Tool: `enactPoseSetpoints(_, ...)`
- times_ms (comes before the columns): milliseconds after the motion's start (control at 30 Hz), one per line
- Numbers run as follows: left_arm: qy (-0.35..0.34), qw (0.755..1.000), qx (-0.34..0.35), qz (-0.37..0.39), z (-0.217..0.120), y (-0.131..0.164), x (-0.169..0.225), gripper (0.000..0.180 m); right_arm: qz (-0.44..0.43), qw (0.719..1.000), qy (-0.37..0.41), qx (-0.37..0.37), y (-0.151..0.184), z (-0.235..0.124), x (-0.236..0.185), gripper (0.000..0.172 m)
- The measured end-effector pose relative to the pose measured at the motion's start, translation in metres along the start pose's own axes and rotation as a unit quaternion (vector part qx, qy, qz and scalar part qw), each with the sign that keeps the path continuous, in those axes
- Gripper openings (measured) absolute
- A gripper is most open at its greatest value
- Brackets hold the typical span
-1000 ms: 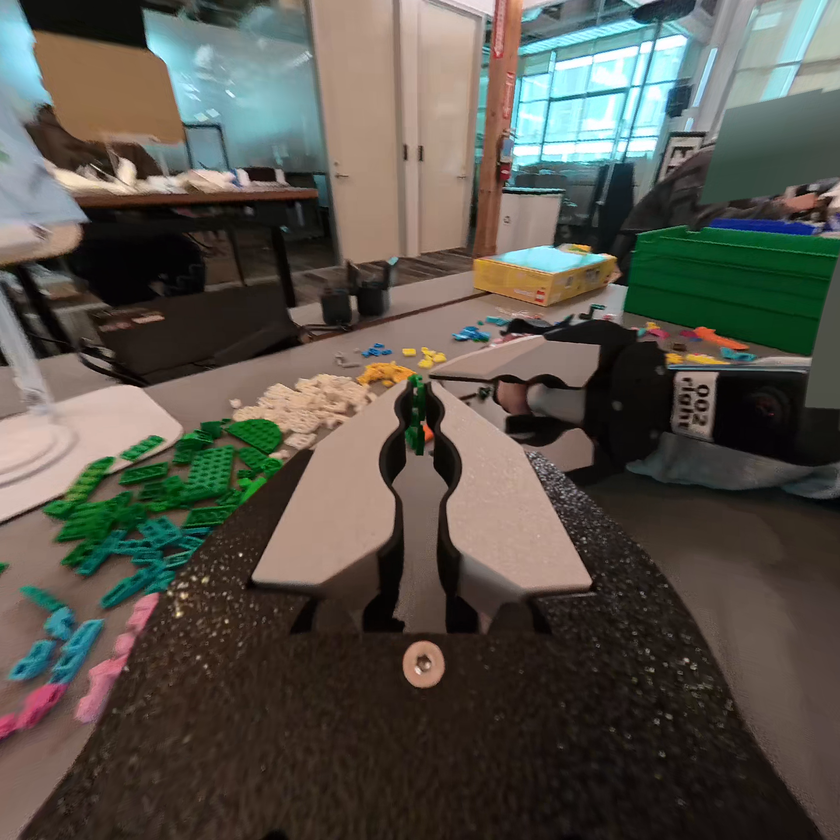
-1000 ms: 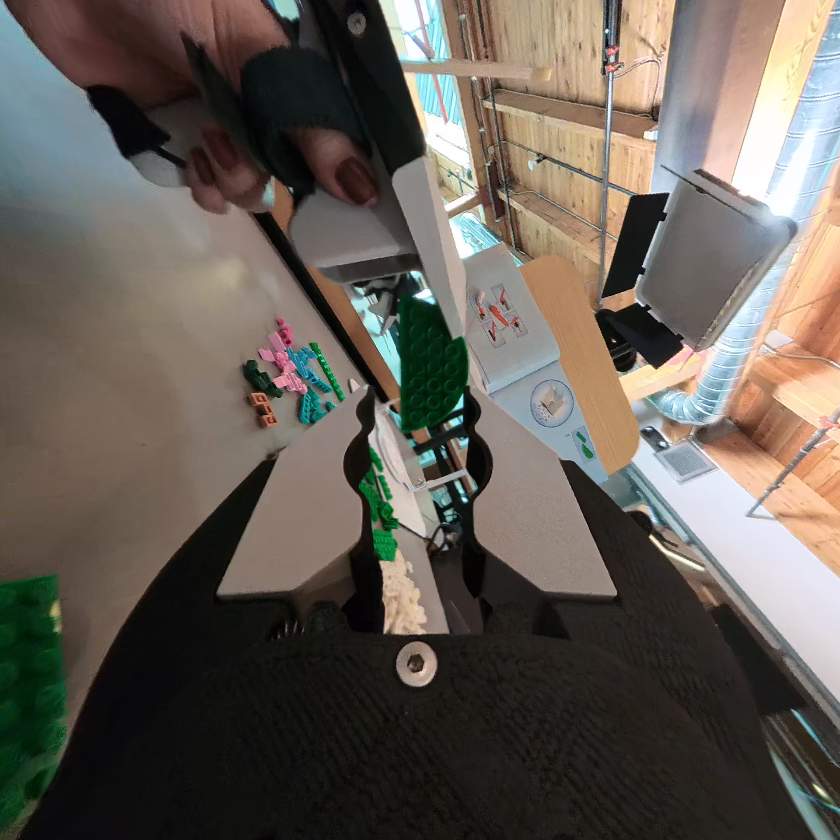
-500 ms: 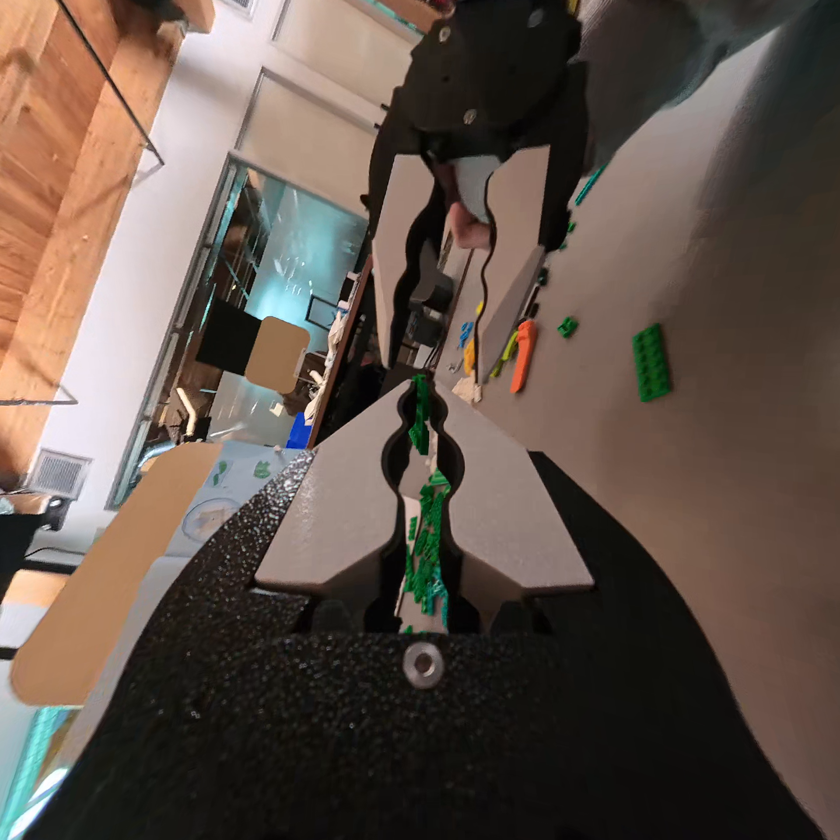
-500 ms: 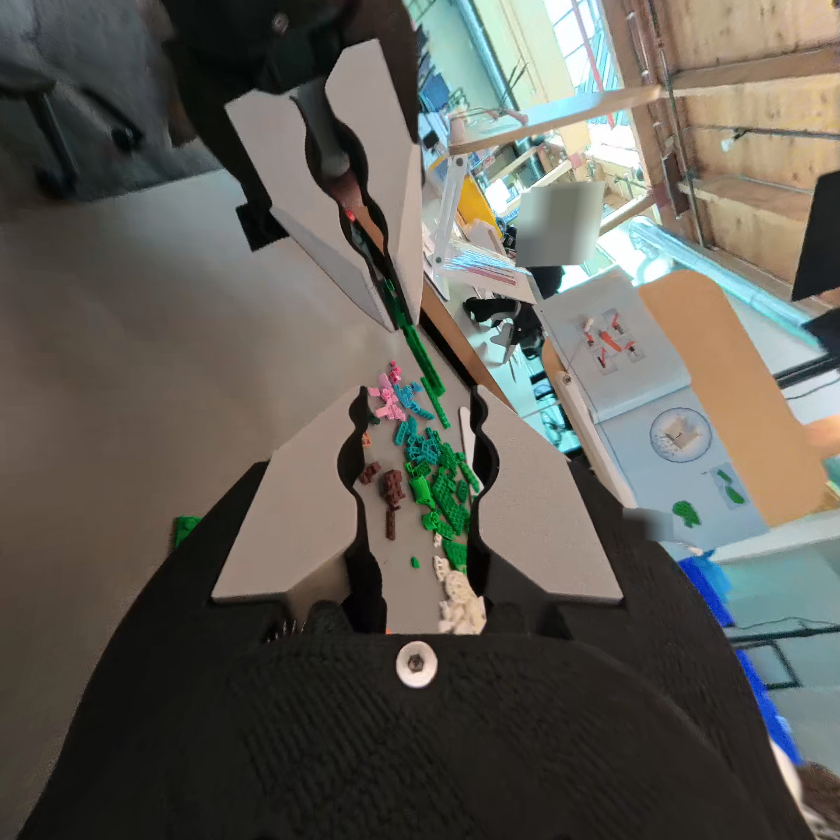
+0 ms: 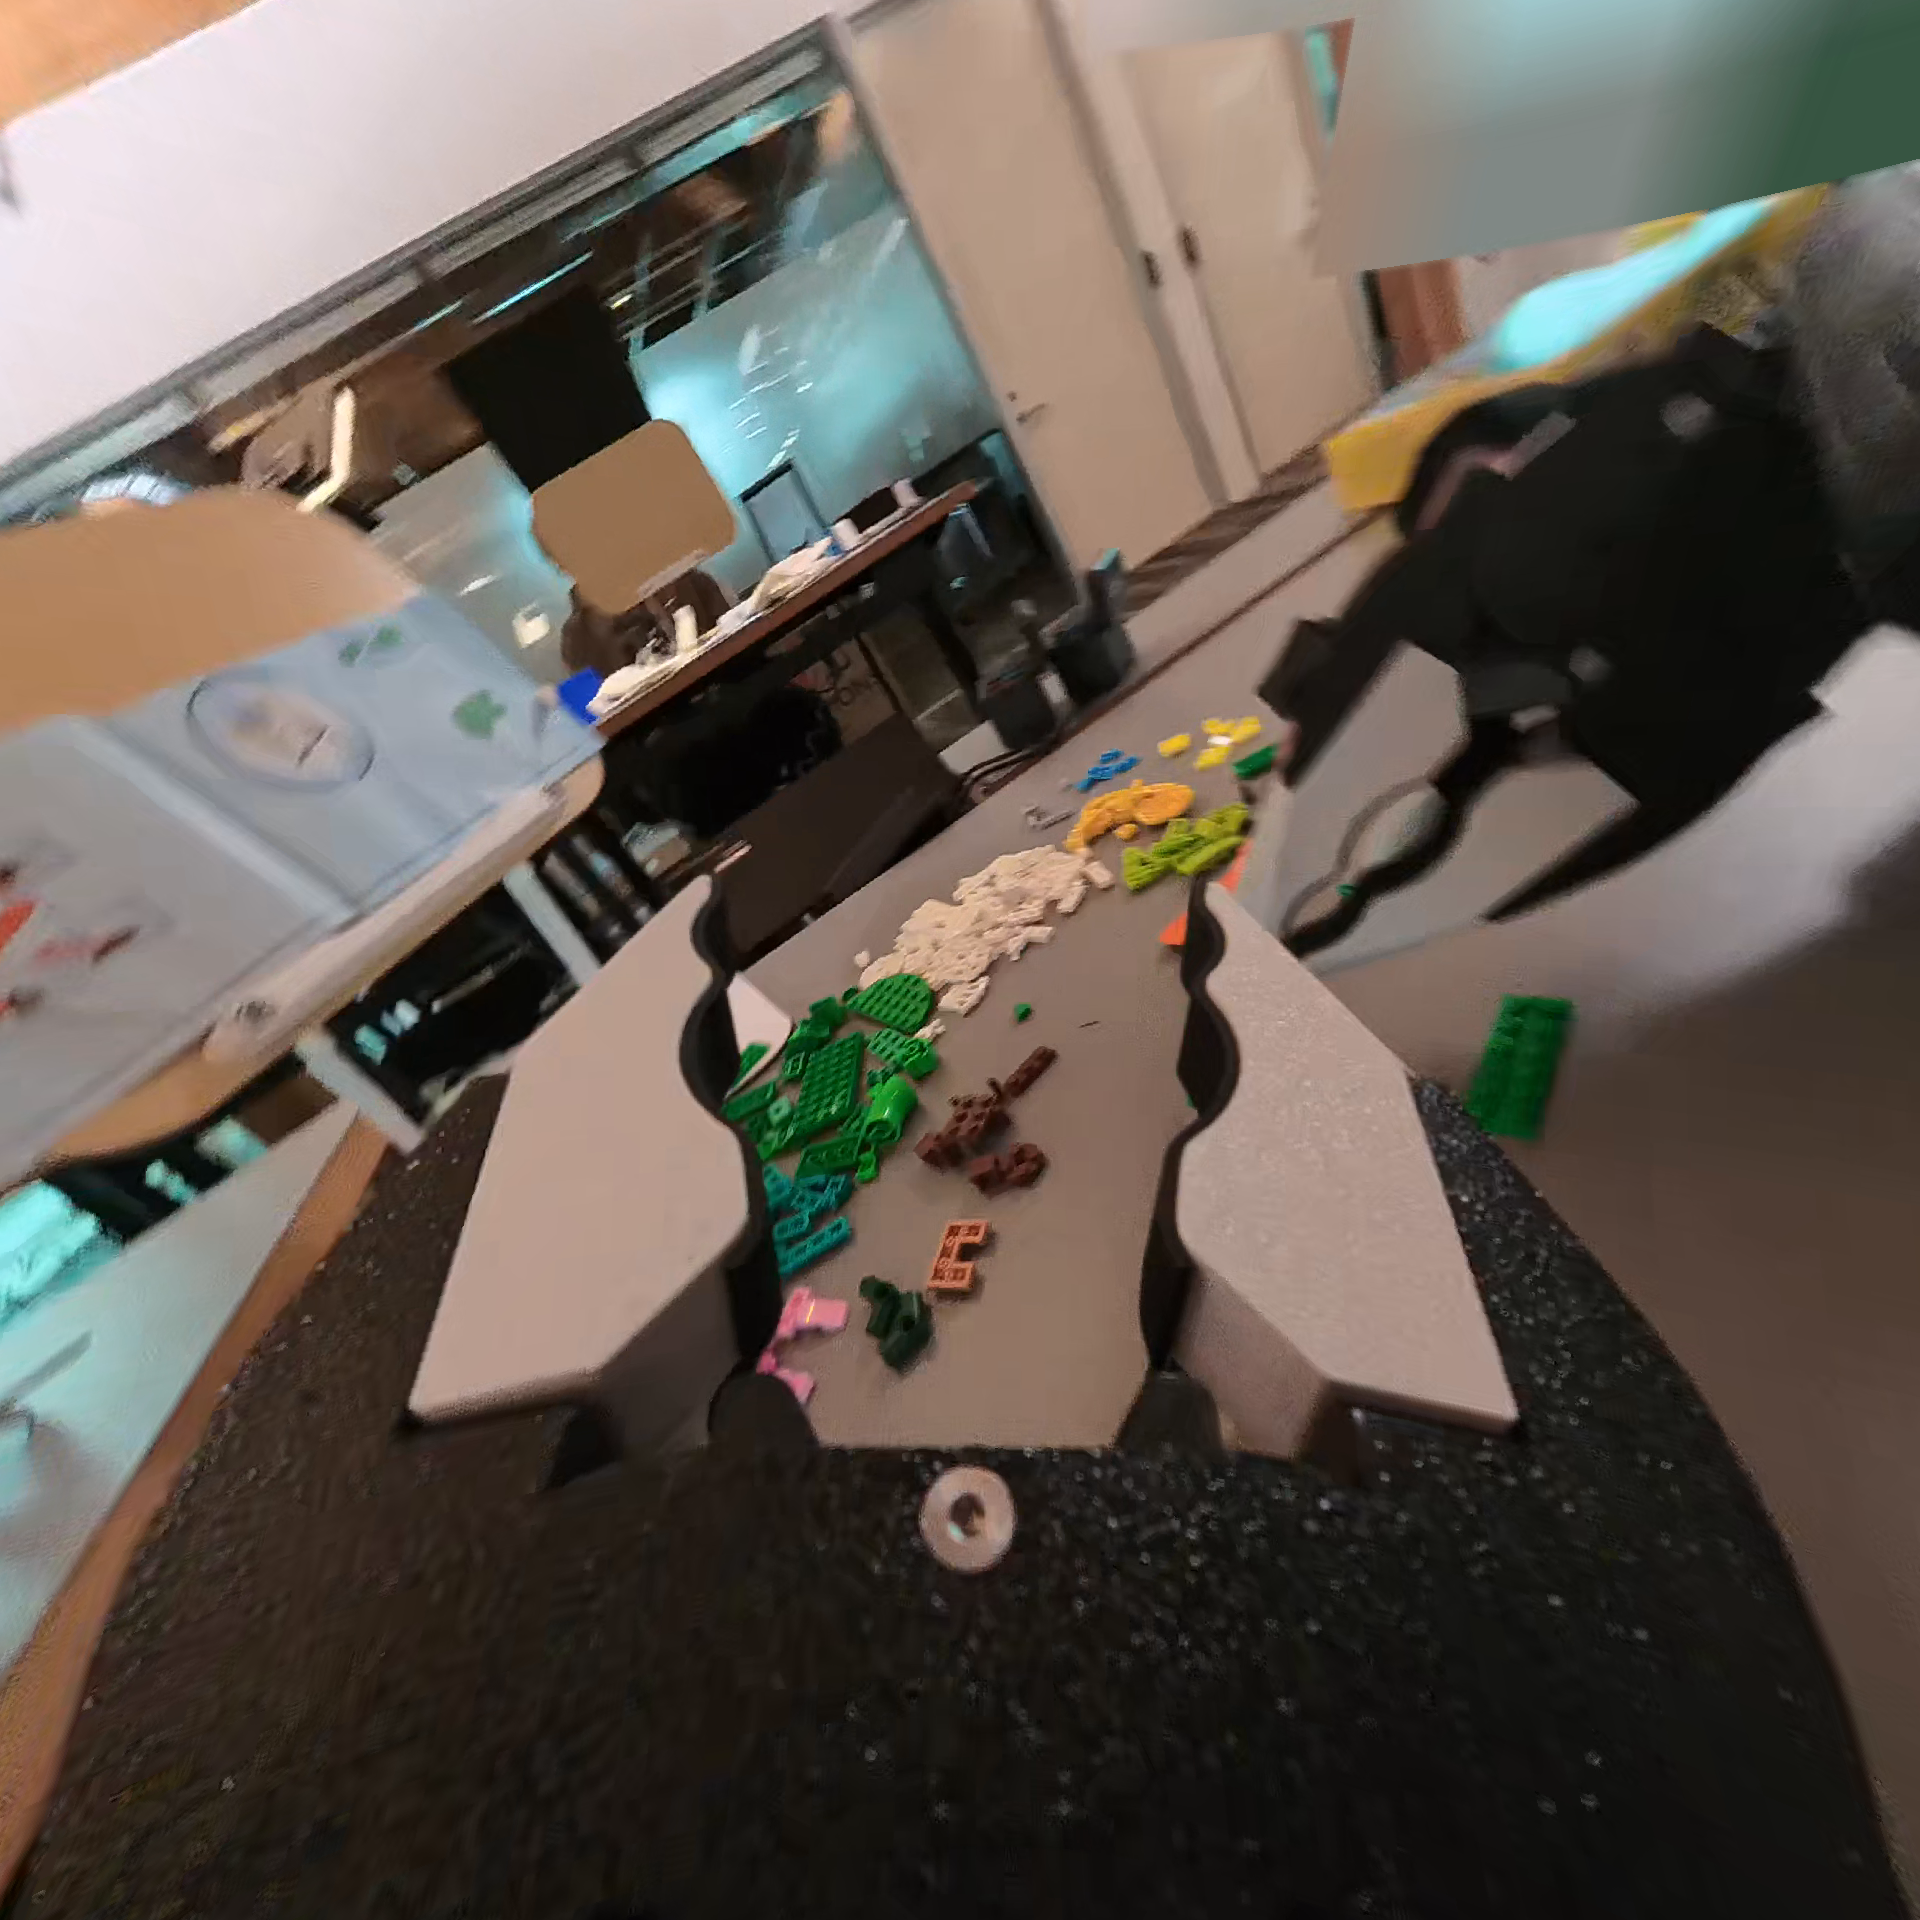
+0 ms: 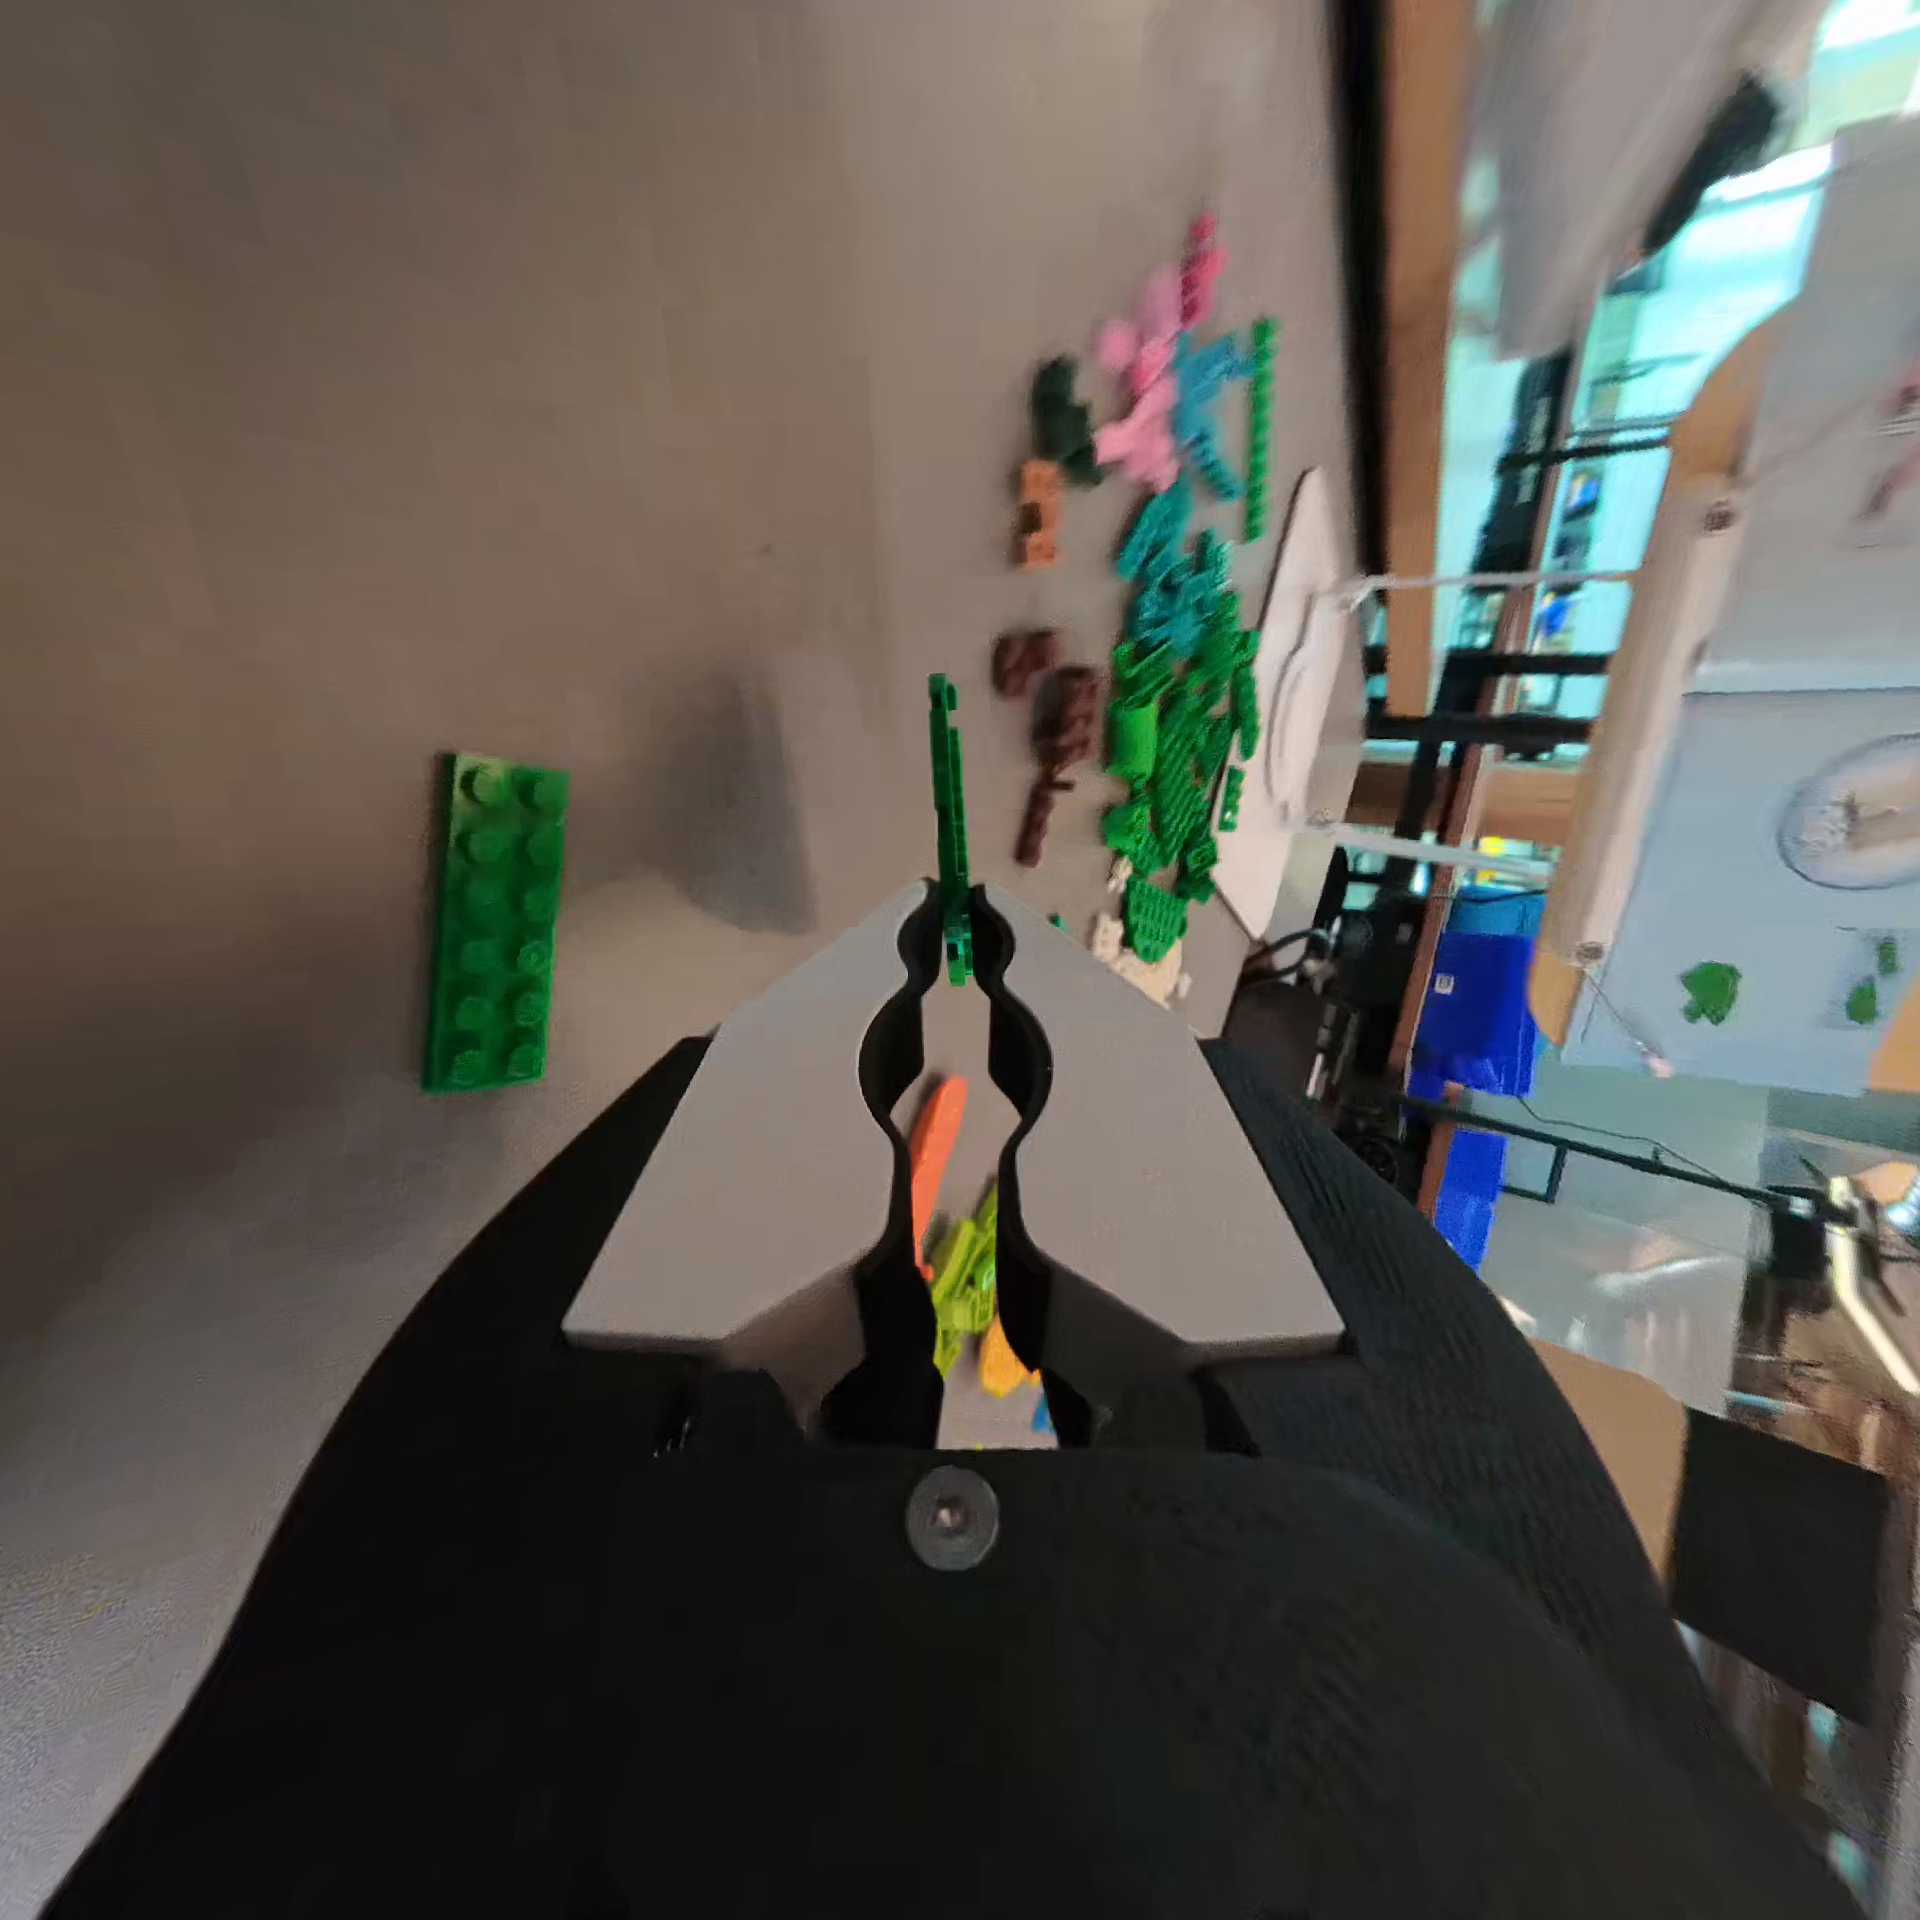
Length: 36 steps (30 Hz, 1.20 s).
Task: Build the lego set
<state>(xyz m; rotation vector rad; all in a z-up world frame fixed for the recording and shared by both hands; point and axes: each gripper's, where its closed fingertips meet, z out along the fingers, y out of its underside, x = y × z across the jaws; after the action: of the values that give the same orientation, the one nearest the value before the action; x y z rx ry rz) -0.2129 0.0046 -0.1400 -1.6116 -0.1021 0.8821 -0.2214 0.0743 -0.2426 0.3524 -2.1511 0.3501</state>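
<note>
At right tongs [image 6: 954, 914], thin green plate [image 6: 948, 800] pinched, left tongs [image 5: 951, 925] bare

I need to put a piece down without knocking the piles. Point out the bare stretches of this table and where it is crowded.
The grey table is bare on the side of the lone green plate away from the piles. A narrower bare strip runs between that plate and the brown pieces. It is crowded from the pink pieces through the green pile, which runs along the table's edge.
</note>
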Motion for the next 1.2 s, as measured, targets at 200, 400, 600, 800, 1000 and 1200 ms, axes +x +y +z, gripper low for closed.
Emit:
enactPoseSetpoints(200, -0.077, 0.992, -0.001, -0.102, -0.010, 0.012, -0.040, 0.088, -0.015, 0.991, -0.101, -0.080, 0.023, 0.011, -0.026, 0.009)
enactPoseSetpoints(400, -0.175, 0.979, 0.030, -0.098, -0.011, 0.018, -0.092, 0.087, 0.182, 0.967, -0.178, 0.003, 0.025, -0.007, 0.013, 0.045)
enactPoseSetpoints(600, -0.233, 0.961, 0.042, -0.145, -0.016, 0.054, -0.113, 0.083, 0.430, 0.869, -0.234, 0.068, 0.056, 0.047, 0.090, 0.049)
enactPoseSetpoints(800, -0.232, 0.962, 0.041, -0.135, -0.019, 0.059, -0.119, 0.076, 0.525, 0.786, -0.327, 0.003, 0.089, 0.128, 0.095, 0.055)
enactPoseSetpoints(1000, -0.207, 0.969, 0.023, -0.136, -0.006, 0.063, -0.113, 0.076, 0.477, 0.800, -0.361, -0.048, 0.100, 0.161, 0.089, 0.062)
enactPoseSetpoints(1200, -0.194, 0.974, 0.016, -0.118, 0.001, 0.062, -0.106, 0.072, 0.384, 0.831, -0.394, -0.083, 0.103, 0.166, 0.089, 0.062)
